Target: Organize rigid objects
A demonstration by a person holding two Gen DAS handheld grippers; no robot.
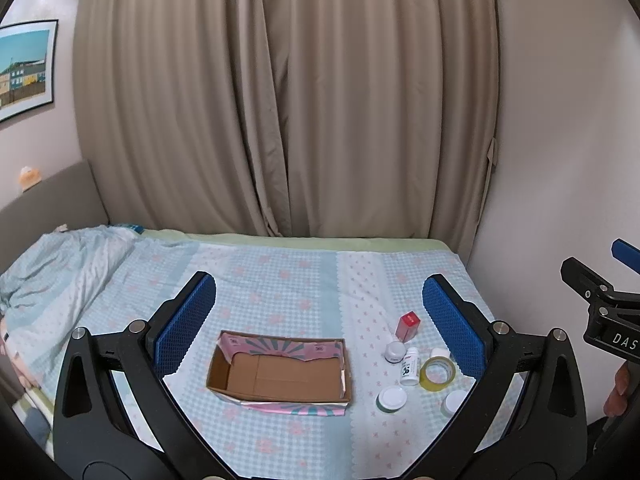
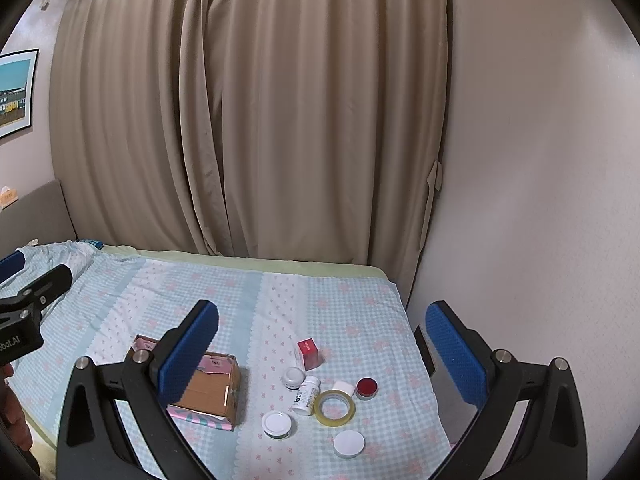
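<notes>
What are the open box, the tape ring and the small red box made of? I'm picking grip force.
Open box: cardboard, with a matte brown inside, pink printed paper outside and torn edges.
Tape ring: probably clear plastic tape, yellowish and glossy, with the bedsheet showing through its hole.
Small red box: glossy red; cardboard or plastic, unclear.

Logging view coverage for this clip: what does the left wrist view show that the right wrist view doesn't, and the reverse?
Left wrist only: the cardboard box's bare, empty floor.

Right wrist only: a red-topped jar and a white block beside the tape roll, both mostly hidden in the left view.

Both: box, red carton, white bottle, tape roll, three white-lidded jars, and each open hand-held gripper, left and right.
</notes>
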